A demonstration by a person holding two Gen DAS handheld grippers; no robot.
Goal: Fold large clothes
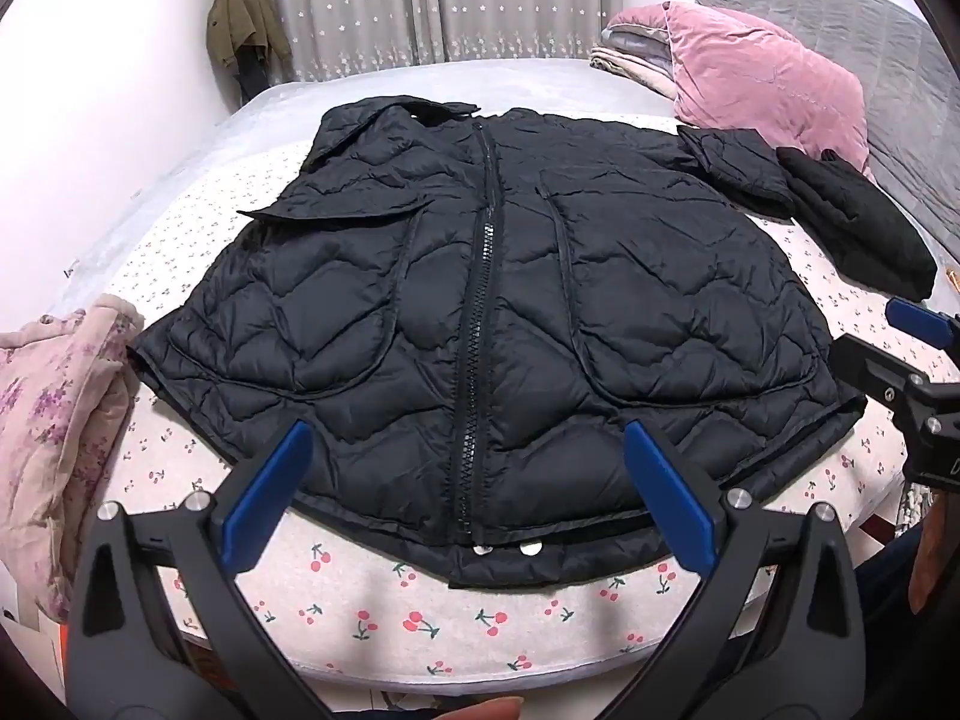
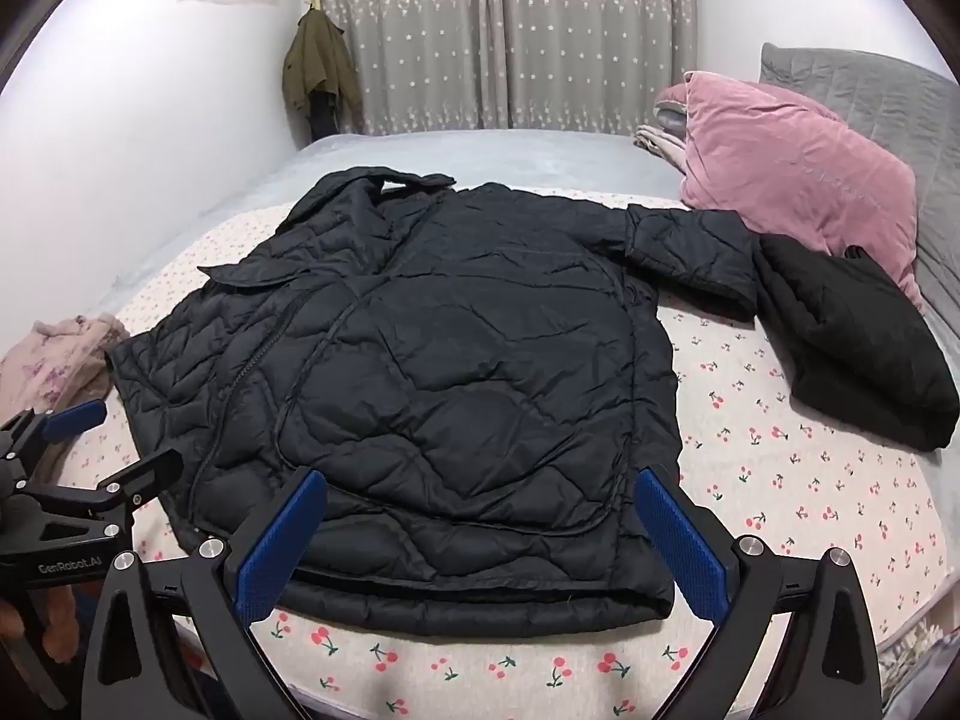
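A black quilted jacket (image 1: 480, 312) lies front up, zipped, on a cherry-print bed sheet (image 1: 420, 606). Its hem faces me and its collar points away. One sleeve is folded over the chest on the left; the other sleeve (image 2: 690, 252) sticks out to the right. My left gripper (image 1: 468, 480) is open and empty, hovering over the hem near the zipper. My right gripper (image 2: 480, 540) is open and empty over the jacket's (image 2: 456, 372) right hem corner. Each gripper shows at the edge of the other's view, the right one (image 1: 900, 360) and the left one (image 2: 90, 450).
A folded black garment (image 2: 852, 348) lies right of the jacket. A pink pillow (image 2: 798, 168) and grey headboard stand at the far right. A floral pink cloth (image 1: 54, 420) is heaped at the left. Grey star curtains and a hanging green coat (image 2: 318, 66) are behind the bed.
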